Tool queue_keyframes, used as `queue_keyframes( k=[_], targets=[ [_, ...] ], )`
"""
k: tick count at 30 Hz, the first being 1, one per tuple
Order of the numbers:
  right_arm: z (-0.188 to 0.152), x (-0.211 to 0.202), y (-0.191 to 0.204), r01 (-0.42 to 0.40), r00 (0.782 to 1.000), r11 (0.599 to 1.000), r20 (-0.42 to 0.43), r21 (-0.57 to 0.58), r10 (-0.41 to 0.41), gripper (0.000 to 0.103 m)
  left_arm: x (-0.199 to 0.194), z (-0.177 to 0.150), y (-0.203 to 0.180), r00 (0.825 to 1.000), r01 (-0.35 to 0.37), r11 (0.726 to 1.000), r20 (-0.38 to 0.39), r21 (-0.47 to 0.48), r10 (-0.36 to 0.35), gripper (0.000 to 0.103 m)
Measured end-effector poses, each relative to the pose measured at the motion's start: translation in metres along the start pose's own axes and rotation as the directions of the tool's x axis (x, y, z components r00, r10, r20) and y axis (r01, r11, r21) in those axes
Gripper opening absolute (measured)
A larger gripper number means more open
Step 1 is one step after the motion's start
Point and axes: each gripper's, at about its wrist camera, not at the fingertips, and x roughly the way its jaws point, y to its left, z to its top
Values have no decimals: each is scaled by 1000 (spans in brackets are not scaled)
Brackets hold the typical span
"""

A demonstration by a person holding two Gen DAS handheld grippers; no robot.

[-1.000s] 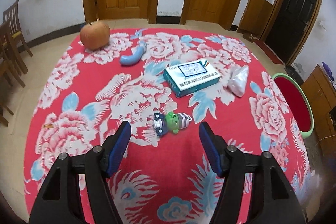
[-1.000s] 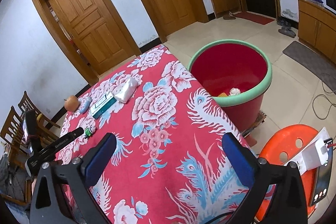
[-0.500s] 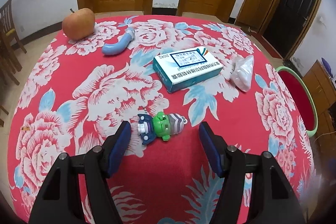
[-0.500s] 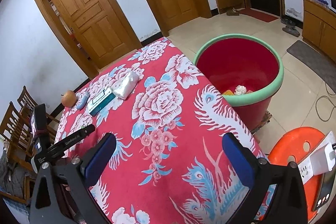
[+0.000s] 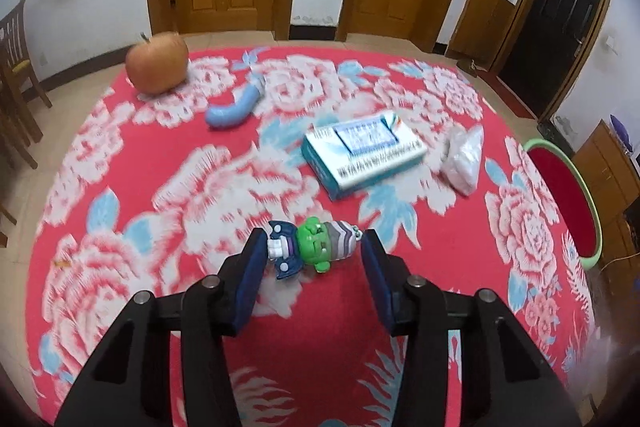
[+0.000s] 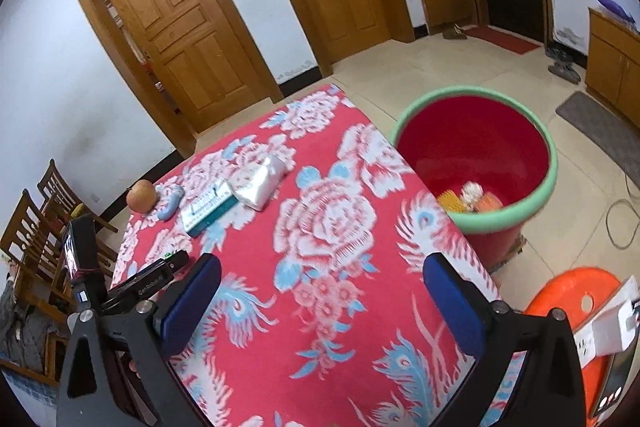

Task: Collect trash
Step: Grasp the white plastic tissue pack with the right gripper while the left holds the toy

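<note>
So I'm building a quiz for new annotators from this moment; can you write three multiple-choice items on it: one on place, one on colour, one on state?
1. Where is the small toy figure?
A. In the bin
B. Between the left gripper jaws
C. On the teal box

2. What colour is the rim of the red bin?
A. Green
B. Black
C. Yellow

3. What state is the right gripper in?
A. Shut on a tissue pack
B. Shut on nothing
C. Open, holding nothing

Key: 1 B, the figure lies on the tablecloth between the blue pads; 2 A, a pale green band rings the top; 3 C, its jaws stand wide apart over bare cloth.
</note>
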Motion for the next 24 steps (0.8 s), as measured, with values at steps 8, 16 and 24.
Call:
queue_keyframes(
  k=[8, 16, 24],
  targets=[
    [36, 20, 35, -9, 999, 1000, 37, 1, 9, 103, -7, 31, 25, 998, -21, 998, 54, -66, 24, 48],
    [53, 90, 63, 9, 999, 1000, -41, 19, -9, 103, 13, 31, 45, 997, -49, 992, 57, -117, 56, 45],
    [52, 158, 77, 111, 986, 994, -123, 11, -109, 95, 15, 28, 43, 998, -3, 994, 56, -110, 10, 45]
  ],
)
